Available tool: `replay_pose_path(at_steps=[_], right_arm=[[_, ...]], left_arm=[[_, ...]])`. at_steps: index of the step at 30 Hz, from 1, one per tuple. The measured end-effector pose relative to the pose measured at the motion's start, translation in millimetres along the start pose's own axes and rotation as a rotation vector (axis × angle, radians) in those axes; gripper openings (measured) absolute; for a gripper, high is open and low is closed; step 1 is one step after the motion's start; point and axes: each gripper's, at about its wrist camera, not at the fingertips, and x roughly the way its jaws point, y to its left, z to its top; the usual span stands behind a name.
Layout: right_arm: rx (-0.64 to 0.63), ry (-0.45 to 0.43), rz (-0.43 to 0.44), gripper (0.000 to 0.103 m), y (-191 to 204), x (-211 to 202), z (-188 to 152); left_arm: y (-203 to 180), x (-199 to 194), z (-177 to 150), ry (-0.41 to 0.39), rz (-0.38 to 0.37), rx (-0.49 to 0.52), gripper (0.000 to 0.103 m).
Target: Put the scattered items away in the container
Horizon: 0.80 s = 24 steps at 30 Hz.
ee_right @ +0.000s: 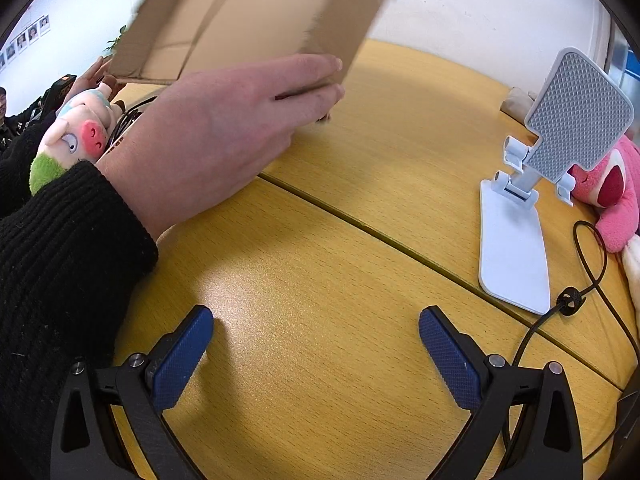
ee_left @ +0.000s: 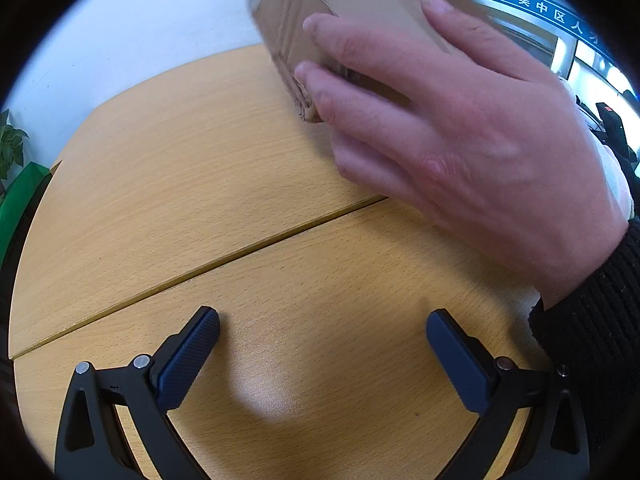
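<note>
Right wrist: corrugated cardboard box [ee_right: 256, 12]

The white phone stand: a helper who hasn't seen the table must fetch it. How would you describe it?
On the wooden table, look right, beside the pink plush toy. The phone stand has a flat white base, a hinged arm and a grey dimpled backplate, the only hard, upright item there.

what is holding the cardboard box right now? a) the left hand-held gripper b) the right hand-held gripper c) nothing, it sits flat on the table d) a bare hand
d: a bare hand grips the tilted cardboard box, while the left hand-held gripper and right hand-held gripper are both open and hold nothing.
</note>
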Motion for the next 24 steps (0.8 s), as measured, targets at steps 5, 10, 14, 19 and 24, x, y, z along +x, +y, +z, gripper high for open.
replay_pose_path(at_steps=[5,10,14,19,24], right_arm=[[0.0,0.0,0.0,0.103,0.1,0.2,0.5],[0.0,0.0,0.0,0.103,-0.2,0.3,0.0],[0.0,0.0,0.0,0.103,-0.8,0.7,-0.1],[0.0,0.0,0.0,0.103,-0.5,0.7,-0.6],[-0.001,0.0,0.0,0.103,-0.6,0.9,-0.9]], left_arm=[[0.4,0.2,0.9,0.0,0.0,0.0,0.103],[2.1,0.5,1.5,0.0,0.0,0.0,0.103],[1.5,1.3,2.3,0.0,0.0,0.0,0.103],[0.1,1.4,2.8,0.0,0.0,0.0,0.103],[-0.9,1.4,2.7,0.001,0.001,0.0,0.103]])
